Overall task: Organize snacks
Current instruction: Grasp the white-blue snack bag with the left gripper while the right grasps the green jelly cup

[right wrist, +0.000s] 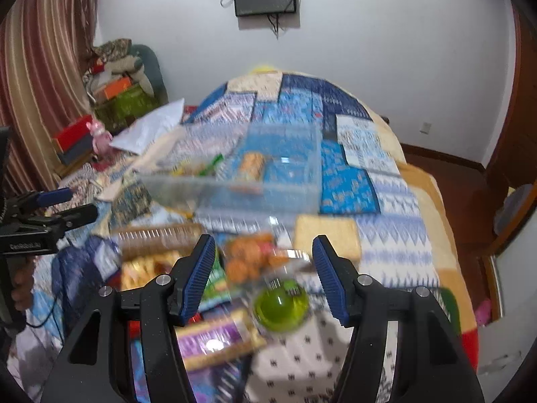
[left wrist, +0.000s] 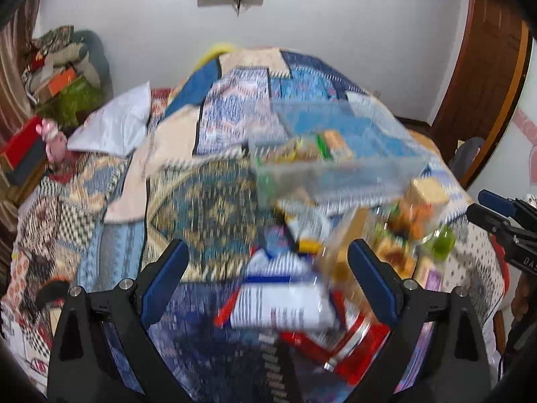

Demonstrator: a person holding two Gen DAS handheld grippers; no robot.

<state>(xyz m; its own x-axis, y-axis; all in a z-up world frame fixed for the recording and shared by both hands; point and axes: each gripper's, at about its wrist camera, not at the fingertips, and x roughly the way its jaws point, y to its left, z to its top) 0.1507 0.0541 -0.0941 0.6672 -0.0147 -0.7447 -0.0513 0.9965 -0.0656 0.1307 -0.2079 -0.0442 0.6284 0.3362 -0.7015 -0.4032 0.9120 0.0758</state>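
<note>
A clear plastic bin (left wrist: pixel 335 154) sits on the patterned bedspread and holds a few snack packs; it also shows in the right wrist view (right wrist: pixel 268 174). A blurred pile of snack packets lies in front of it. My left gripper (left wrist: pixel 268 268) is open and empty above a white and blue packet (left wrist: pixel 285 302) and a red packet (left wrist: pixel 362 339). My right gripper (right wrist: pixel 265 268) is open and empty above a round green jelly cup (right wrist: pixel 280 305), an orange snack pack (right wrist: pixel 248 258) and a purple packet (right wrist: pixel 214 336). A tan wafer pack (right wrist: pixel 327 235) lies just beyond.
The bed (right wrist: pixel 419 208) fills both views. A white pillow (left wrist: pixel 114 127) lies at the left. Boxes and clothes (left wrist: pixel 63 70) are piled by the curtain. A chair (right wrist: pixel 513 211) stands at the right. The other gripper shows at each view's edge (left wrist: pixel 503 221) (right wrist: pixel 43 215).
</note>
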